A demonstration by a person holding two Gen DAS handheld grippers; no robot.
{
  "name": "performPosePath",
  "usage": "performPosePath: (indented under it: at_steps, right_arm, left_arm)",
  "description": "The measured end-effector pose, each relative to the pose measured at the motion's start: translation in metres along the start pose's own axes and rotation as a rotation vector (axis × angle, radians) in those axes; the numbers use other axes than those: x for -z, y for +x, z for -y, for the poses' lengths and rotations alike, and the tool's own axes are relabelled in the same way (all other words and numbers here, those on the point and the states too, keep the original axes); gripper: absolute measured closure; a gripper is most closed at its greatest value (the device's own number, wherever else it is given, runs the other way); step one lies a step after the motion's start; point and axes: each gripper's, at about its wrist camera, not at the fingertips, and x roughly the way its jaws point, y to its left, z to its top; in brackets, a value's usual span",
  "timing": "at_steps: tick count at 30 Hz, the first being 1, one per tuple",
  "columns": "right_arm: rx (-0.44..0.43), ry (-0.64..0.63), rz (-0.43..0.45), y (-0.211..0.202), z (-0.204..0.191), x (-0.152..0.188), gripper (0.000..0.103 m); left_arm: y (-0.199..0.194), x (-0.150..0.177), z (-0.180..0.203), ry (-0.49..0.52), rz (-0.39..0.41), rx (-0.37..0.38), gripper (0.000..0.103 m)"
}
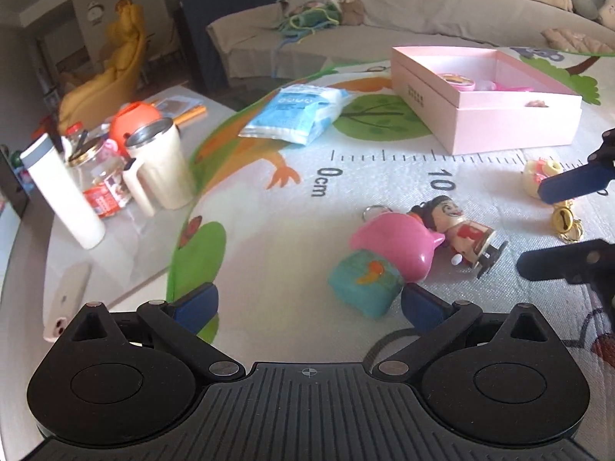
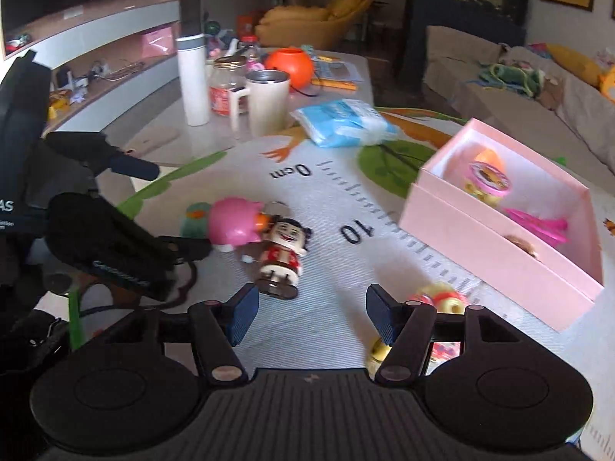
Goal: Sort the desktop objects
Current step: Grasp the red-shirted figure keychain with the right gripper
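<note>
A pink pig toy (image 1: 392, 244) lies on the play mat, touching a teal block (image 1: 363, 282) and a wooden doll in red (image 1: 459, 230). My left gripper (image 1: 309, 303) is open and empty, just short of the teal block. My right gripper (image 2: 307, 317) is open and empty above the mat, with the doll (image 2: 280, 255) ahead of its left finger and a yellow-pink toy (image 2: 438, 299) by its right finger. The right gripper also shows in the left wrist view (image 1: 553, 226), over gold bells (image 1: 565, 221). A pink box (image 2: 511, 223) holds several toys.
A blue tissue pack (image 1: 298, 111) lies behind the mat's ruler print. At the left stand a cream mug (image 1: 161, 163), a glass jar (image 1: 98, 176), a white bottle (image 1: 63, 192) and an orange ball (image 1: 132, 119). A phone (image 1: 63, 299) lies near the table edge. A sofa is behind.
</note>
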Motion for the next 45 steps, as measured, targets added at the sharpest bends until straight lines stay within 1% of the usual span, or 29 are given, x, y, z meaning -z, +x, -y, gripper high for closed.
performPosePath:
  at_steps: [2,4,6,7,9,10,14,16,19,20,21,23,27,29,31,32,34,36,38,40,41,42,44,45]
  right_arm:
    - [0.008,-0.035,0.010,0.012,-0.011,-0.005,0.047]
    - [0.007,-0.033,0.005,0.024,-0.012,-0.009,0.055]
    - [-0.020,0.000,-0.009,0.030,-0.009,-0.012,0.077]
    - [-0.015,0.009,-0.009,0.031,-0.007,-0.013,0.076]
    - [0.042,0.003,0.001,0.031,-0.003,-0.012,0.078]
    - [0.083,-0.007,-0.001,0.031,0.000,-0.011,0.078]
    - [0.190,-0.017,0.022,0.014,0.019,0.000,0.078]
    - [0.225,-0.024,0.037,0.002,0.028,0.009,0.077]
    - [0.258,0.001,0.016,-0.010,0.042,0.024,0.062]
    - [0.269,0.016,0.007,-0.012,0.046,0.029,0.055]
    - [0.275,0.033,-0.002,-0.014,0.050,0.034,0.050]
    - [0.280,0.061,-0.013,-0.016,0.056,0.041,0.048]
    - [0.262,0.113,-0.003,-0.013,0.061,0.042,0.047]
    - [0.233,0.121,0.012,-0.011,0.060,0.033,0.047]
    - [0.194,0.096,0.032,-0.009,0.054,0.019,0.047]
    - [0.165,0.075,0.042,-0.007,0.050,0.011,0.047]
    - [0.102,0.018,0.043,0.001,0.040,-0.005,0.047]
    - [0.081,-0.049,0.039,0.014,0.027,-0.017,0.047]
    - [0.062,-0.105,0.025,0.027,0.014,-0.024,0.047]
    - [0.041,-0.120,0.006,0.040,0.008,-0.028,0.047]
    - [0.031,-0.118,-0.005,0.045,0.007,-0.029,0.055]
    - [0.018,-0.110,-0.016,0.048,0.007,-0.029,0.067]
    - [0.006,-0.089,-0.029,0.047,0.009,-0.027,0.074]
    - [0.003,-0.072,-0.033,0.044,0.011,-0.025,0.074]
  left_arm:
    - [0.001,0.001,-0.002,-0.009,-0.006,0.007,0.000]
    - [0.001,0.003,-0.003,-0.012,-0.013,0.009,0.000]
    - [0.000,0.005,-0.005,-0.017,-0.017,0.010,0.000]
    - [0.000,0.005,-0.005,-0.020,-0.020,0.010,0.000]
    - [0.002,0.005,-0.006,-0.025,-0.024,0.008,0.000]
    - [0.003,0.004,-0.006,-0.028,-0.024,0.005,0.000]
    - [0.009,-0.004,-0.002,-0.036,-0.017,0.001,0.000]
    - [0.013,-0.009,0.003,-0.039,-0.010,0.010,0.000]
    - [0.018,-0.018,0.014,-0.031,0.006,0.039,0.000]
    - [0.018,-0.021,0.018,-0.027,0.011,0.047,0.000]
    - [0.017,-0.023,0.022,-0.022,0.019,0.053,0.000]
    - [0.014,-0.026,0.027,-0.014,0.038,0.059,0.000]
    - [0.002,-0.028,0.033,0.012,0.070,0.087,0.000]
    - [-0.003,-0.026,0.036,0.032,0.072,0.102,0.000]
    - [-0.006,-0.022,0.039,0.057,0.074,0.106,0.000]
    - [-0.006,-0.019,0.041,0.072,0.077,0.096,0.000]
    - [-0.004,-0.015,0.042,0.092,0.072,0.051,0.000]
    - [0.000,-0.013,0.037,0.091,0.056,-0.005,0.000]
    - [0.002,-0.013,0.026,0.067,0.045,-0.037,0.000]
    - [0.000,-0.012,0.015,0.044,0.041,-0.058,0.000]
    - [-0.001,-0.011,0.011,0.035,0.042,-0.063,0.000]
    - [-0.003,-0.010,0.007,0.028,0.044,-0.062,0.000]
    - [-0.007,-0.009,0.002,0.020,0.054,-0.045,0.000]
    - [-0.010,-0.008,0.000,0.019,0.060,-0.028,0.000]
